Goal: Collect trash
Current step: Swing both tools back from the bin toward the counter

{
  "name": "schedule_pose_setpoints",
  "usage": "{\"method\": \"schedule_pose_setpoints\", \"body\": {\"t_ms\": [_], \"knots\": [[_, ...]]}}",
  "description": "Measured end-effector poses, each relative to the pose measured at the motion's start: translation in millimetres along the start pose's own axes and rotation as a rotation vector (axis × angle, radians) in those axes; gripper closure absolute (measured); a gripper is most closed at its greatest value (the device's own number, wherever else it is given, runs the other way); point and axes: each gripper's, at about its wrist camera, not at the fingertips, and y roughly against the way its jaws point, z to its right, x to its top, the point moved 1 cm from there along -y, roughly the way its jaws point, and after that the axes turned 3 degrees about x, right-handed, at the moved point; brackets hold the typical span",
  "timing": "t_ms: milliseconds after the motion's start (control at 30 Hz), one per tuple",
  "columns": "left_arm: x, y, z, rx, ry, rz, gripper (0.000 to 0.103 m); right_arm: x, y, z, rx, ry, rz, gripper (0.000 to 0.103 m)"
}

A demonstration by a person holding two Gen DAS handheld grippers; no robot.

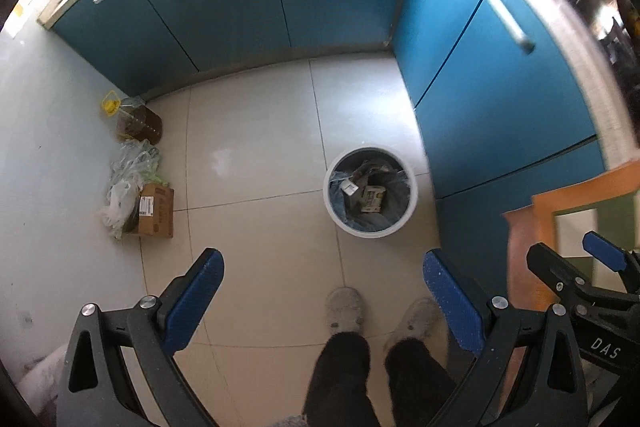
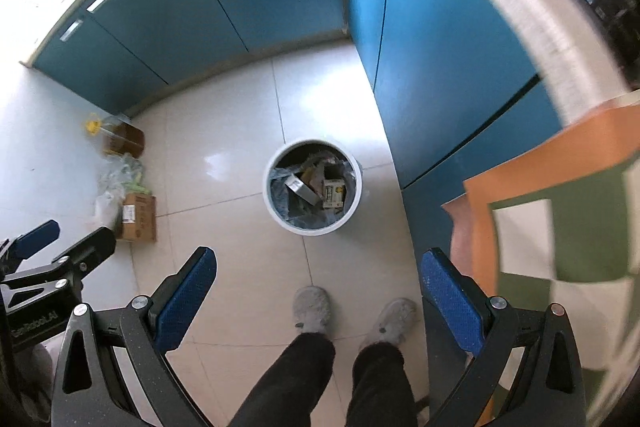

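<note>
- Both of your tools hang high over the tiled floor [image 1: 256, 155] with nothing in them: the left gripper [image 1: 322, 301] has its blue pads spread wide apart, and the right gripper [image 2: 318, 297] stands just as wide.
- The trash is already in the white bin [image 1: 408, 205], which stands on the floor just beside the blue cabinets [image 1: 500, 99], ahead of your feet. Cartons and scraps lie inside a grey-blue bag [image 2: 280, 195] whose top is folded over the rim.
- If you grab only one side of the bag, it may tilt as it lifts and spill the cartons onto the tiles.
- The bag looks thin; pinch too little of it and it may tear or slip out of the pads.
- The bin looks light, so it could rise with the bag or tip toward the cabinets if you pull at a slant.
- The cabinet door is close on the right; your right tool may knock it as you come down.
- By the left wall sit a cardboard box [image 1: 156, 211], loose plastic bags [image 1: 128, 183] and an oil bottle [image 1: 138, 123]. Whether any of these are trash is not clear from here; taking the bottle by mistake would be an error.
- Your slippers [image 2: 312, 309] stand near the bin; mind them if it topples.
</note>
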Motion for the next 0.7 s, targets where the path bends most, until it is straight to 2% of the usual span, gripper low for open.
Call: {"method": "schedule_pose_setpoints", "body": {"t_ms": [100, 267, 367, 433, 533, 700], "knots": [[-3, 33, -2, -0.005, 0.015, 0.029, 0.001, -3, 35, -3, 0.019, 0.018, 0.024, 0.0], [-6, 79, 6, 0.053, -0.002, 0.09, 0.001, -7, 85, 5, 0.072, -0.01, 0.075, 0.0], [1, 105, 22, 0.078, -0.034, 0.149, 0.001, -9, 111, 29, 0.135, -0.088, 0.114, 0.0], [10, 120, 43, 0.086, -0.068, 0.183, 0.001, -10, 131, 54, 0.139, -0.147, 0.153, 0.0], [26, 140, 97, 0.065, -0.153, 0.233, 0.001, -13, 153, 103, 0.126, -0.256, 0.207, 0.0], [45, 146, 221, -0.004, -0.357, 0.237, 0.001, -40, 186, 227, -0.006, -0.486, 0.273, 0.0]]}}
